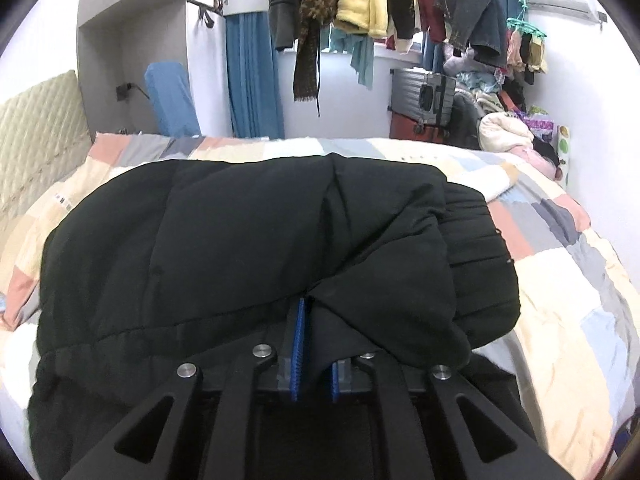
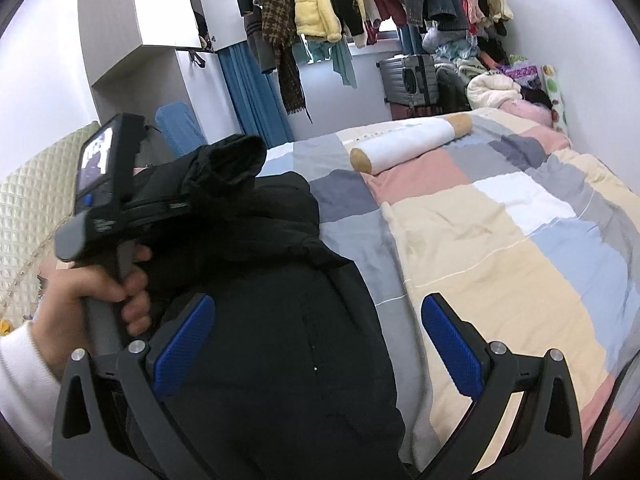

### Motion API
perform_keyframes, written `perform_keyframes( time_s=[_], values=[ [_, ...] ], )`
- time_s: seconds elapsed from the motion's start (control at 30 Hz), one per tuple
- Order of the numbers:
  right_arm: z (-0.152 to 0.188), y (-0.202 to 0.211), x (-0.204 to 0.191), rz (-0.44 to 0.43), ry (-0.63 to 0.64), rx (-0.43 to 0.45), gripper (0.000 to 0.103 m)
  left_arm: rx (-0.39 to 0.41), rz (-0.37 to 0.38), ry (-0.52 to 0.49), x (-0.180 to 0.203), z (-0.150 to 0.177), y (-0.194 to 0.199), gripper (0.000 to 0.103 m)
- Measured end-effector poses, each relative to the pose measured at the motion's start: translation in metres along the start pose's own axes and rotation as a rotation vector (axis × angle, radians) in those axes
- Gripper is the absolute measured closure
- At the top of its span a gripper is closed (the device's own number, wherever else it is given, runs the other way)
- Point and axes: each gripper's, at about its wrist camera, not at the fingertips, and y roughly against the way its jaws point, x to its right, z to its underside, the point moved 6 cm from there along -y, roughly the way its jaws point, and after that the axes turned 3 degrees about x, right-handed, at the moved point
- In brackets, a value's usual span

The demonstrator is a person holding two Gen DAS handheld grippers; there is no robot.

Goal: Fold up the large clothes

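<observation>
Black padded jacket (image 1: 248,240) lies on our patchwork-quilted bed (image 1: 560,272), a fold of it pinched between the nearly closed pads of our left hand-held gripper (image 1: 314,344) at six o'clock, while our right hand-held gripper (image 2: 320,344) hangs wide, empty, above it.

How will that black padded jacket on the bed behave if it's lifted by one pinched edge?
The black jacket probably droops: its fabric already folds around the left tool. Its quilted padding suggests bulk, so folds may spring open. The smooth-looking shell could slip from a narrow pinch.
</observation>
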Motion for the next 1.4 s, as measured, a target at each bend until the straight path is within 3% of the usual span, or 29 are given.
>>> perform_keyframes(
  time_s=[0.13,0.17,0.23,0.27,0.3,0.4,0.5,0.73,0.93,1.1,1.2,1.4],
  values=[
    [-0.001,0.005,0.0,0.007,0.001,0.007,0.0,-0.007,-0.018,-0.083,-0.002,0.009,0.021,0.086],
    [-0.002,0.007,0.0,0.003,-0.003,0.01,0.0,-0.019,-0.02,-0.104,-0.003,0.015,0.024,0.079],
    [-0.002,0.012,-0.002,-0.006,-0.005,0.016,0.0,-0.054,-0.034,-0.149,-0.006,0.032,0.031,0.055],
    [-0.002,0.014,-0.004,-0.009,-0.002,0.018,0.0,-0.055,-0.033,-0.162,-0.008,0.04,0.035,0.036],
    [-0.001,0.017,-0.006,-0.012,0.004,0.021,0.0,-0.047,-0.035,-0.176,-0.01,0.047,0.041,0.028],
    [0.0,0.022,-0.014,-0.019,0.037,0.035,0.0,-0.014,-0.028,-0.186,-0.021,0.066,0.059,0.028],
    [0.004,0.021,-0.021,-0.048,0.049,0.023,0.0,-0.008,0.01,-0.125,-0.039,0.079,0.081,0.028],
    [0.006,0.018,-0.028,-0.138,0.01,-0.014,0.0,0.126,0.047,0.003,-0.092,0.105,0.158,0.028],
    [-0.009,0.003,-0.047,-0.231,-0.029,-0.041,0.0,0.179,0.024,0.106,-0.143,0.118,0.19,0.028],
    [-0.03,-0.037,-0.073,-0.292,-0.002,-0.07,0.001,0.206,0.011,0.164,-0.176,0.13,0.198,0.028],
    [-0.031,-0.072,-0.074,-0.303,-0.035,-0.13,0.005,0.194,0.0,0.173,-0.184,0.128,0.187,0.028],
    [-0.017,-0.152,-0.056,-0.212,-0.081,-0.235,0.012,0.185,0.02,0.168,-0.182,0.127,0.177,0.028]
  ],
)
